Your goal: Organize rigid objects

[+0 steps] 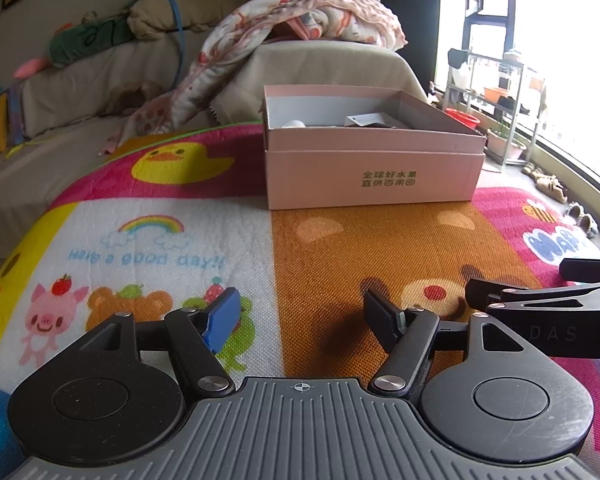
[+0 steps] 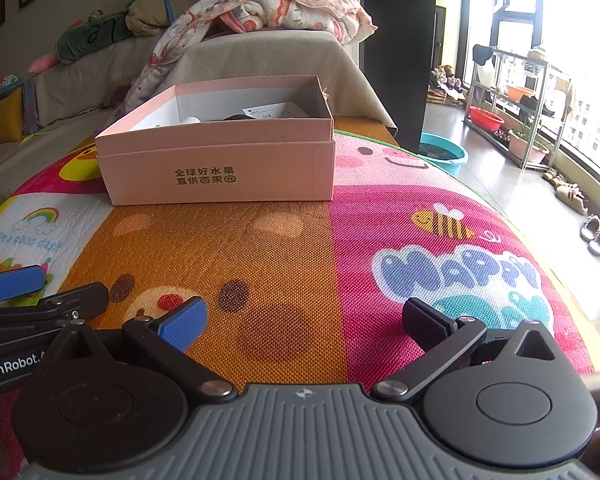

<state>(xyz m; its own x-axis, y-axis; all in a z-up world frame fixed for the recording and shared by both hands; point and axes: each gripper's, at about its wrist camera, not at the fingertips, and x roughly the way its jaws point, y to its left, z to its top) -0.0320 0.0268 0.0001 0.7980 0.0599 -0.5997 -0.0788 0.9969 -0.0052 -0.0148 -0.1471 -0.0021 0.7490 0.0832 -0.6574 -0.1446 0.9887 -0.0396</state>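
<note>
A pink open cardboard box (image 1: 374, 178) with Chinese print stands on a colourful cartoon play mat (image 1: 320, 248). It also shows in the right wrist view (image 2: 220, 172). Inside are a white rounded object (image 1: 293, 123), a white card (image 1: 366, 120) and a dark item (image 2: 240, 117), partly hidden by the box wall. My left gripper (image 1: 302, 320) is open and empty, low over the mat, well short of the box. My right gripper (image 2: 304, 320) is open and empty beside it, on its right. Each gripper shows at the edge of the other's view.
A covered sofa (image 1: 100, 80) with a blanket (image 1: 300, 20) and plush toys lies behind the mat. To the right are bare floor, a blue basin (image 2: 444, 156), a metal rack (image 2: 512, 112) with plants, and slippers (image 2: 598, 236) by the window.
</note>
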